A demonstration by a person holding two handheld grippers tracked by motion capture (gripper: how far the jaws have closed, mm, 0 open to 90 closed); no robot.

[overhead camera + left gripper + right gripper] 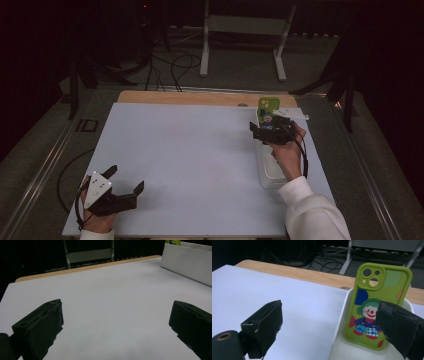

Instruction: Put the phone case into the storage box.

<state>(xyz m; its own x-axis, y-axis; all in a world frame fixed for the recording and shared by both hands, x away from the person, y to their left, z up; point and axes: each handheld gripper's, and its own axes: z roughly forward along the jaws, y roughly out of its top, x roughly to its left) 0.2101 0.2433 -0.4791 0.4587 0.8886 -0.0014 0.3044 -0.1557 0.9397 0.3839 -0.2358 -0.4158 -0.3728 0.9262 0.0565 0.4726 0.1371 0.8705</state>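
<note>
Phone case upright in tray, camera end up; both grippers' fingers wide open, empty.

Dim room, dark surroundings; the table is evenly lit, perhaps from overhead; close-ups slightly soft.

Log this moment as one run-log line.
right tongs: open, at green phone case leaning in white bin | left tongs: open, idle over table

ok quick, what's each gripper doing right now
Left gripper: open, holding nothing, low over the white table mat.
Right gripper: open, holding nothing, at the green phone case in the white tray.
</note>
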